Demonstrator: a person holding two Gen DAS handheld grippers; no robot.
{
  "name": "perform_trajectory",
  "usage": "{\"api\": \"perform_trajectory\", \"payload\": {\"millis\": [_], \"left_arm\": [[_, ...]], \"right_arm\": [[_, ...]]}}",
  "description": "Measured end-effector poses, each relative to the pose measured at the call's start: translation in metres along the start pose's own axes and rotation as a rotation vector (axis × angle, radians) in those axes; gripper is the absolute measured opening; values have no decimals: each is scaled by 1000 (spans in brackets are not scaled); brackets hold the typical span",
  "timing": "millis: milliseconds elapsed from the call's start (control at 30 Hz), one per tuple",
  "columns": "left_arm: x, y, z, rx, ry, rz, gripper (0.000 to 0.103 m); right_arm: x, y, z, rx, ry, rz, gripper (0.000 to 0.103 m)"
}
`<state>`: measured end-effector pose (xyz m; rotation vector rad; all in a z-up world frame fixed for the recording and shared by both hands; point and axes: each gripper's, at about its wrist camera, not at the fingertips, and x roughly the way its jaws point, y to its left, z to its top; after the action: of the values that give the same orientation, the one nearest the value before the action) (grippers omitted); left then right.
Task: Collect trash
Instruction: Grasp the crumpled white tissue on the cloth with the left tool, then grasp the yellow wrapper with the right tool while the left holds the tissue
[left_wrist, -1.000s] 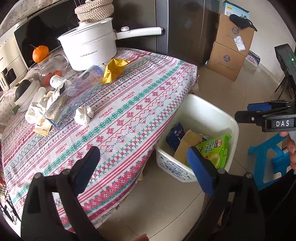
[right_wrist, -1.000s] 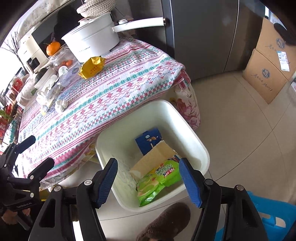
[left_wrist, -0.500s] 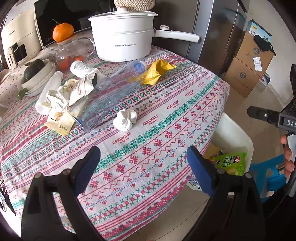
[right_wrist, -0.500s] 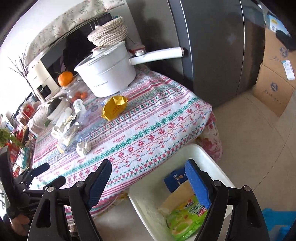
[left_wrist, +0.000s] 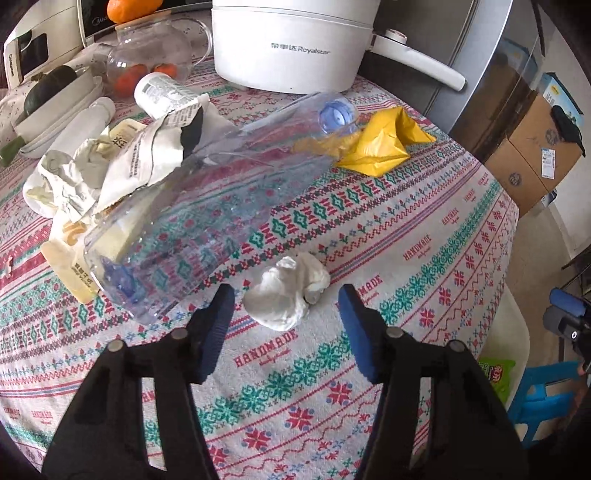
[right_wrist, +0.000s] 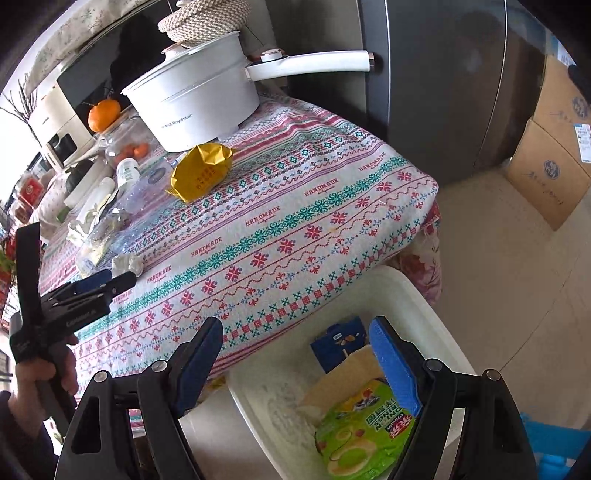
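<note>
On the patterned tablecloth (left_wrist: 424, 236), clutter fills the left and far side: torn paper wrappers (left_wrist: 122, 162), a white pill bottle (left_wrist: 162, 90) on its side, a clear plastic bottle (left_wrist: 221, 206) lying diagonally with its blue cap (left_wrist: 334, 114) toward the white pot (left_wrist: 291, 44). Near half of the cloth is bare, open out to the right edge. Yellow crumpled wrapper (left_wrist: 384, 144) lies just beside the bottle's cap end, right of it.

Left gripper (left_wrist: 286, 314) points steeply down over the cloth, jaws closing, crumpled white tissue (left_wrist: 286, 293) between them. Pads not yet pressing it; small gap on each side. Left finger sits just beside the clear bottle's base. Tissue is a loose white wad, resting on the cloth, apart from the paper pile.

Right of the table edge, on the floor, sits a white bin (right_wrist: 413, 295), tucked close under the cloth's overhang. Inside: a blue carton (right_wrist: 338, 341), a tan cardboard piece (right_wrist: 347, 376), a green snack bag (right_wrist: 358, 432). Right gripper (right_wrist: 295, 363) hangs above the bin and table edge, tilted down, jaws wide and released, nothing in them. Floor right of the bin is open up to the cardboard boxes (right_wrist: 550, 158).
</note>
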<state>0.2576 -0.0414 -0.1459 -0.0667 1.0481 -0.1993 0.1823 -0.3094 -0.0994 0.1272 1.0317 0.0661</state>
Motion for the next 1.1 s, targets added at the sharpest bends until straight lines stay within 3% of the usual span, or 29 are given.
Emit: {"api": "perform_trajectory", "payload": {"millis": [33,133,467,733,833,1033,1100], "left_arm": [[2,0,1,-7,5,-2,35],[-3,-1,-1,-17,-12,-2,28],[-78,2,-11,62,-71,41,26],[-103,37,-16,3,-89,45,26],[-104,43,-21,-21,-61,23,26],[-110,44,-25,-18,-64,15,26],[-112,45,-25,-21,-69,16,26]], "right_arm": [[0,2,1,-6,-5,0,83],[-2,8,2,-15,-23,8,83],[4,46,30,-94,-50,-22,83],[43,105,88,-69,-122,109,82],[64,119,108,-56,-134,124,76],[104,127,128,-31,-89,94,53],[114,125,127,-29,-63,78,37]]}}
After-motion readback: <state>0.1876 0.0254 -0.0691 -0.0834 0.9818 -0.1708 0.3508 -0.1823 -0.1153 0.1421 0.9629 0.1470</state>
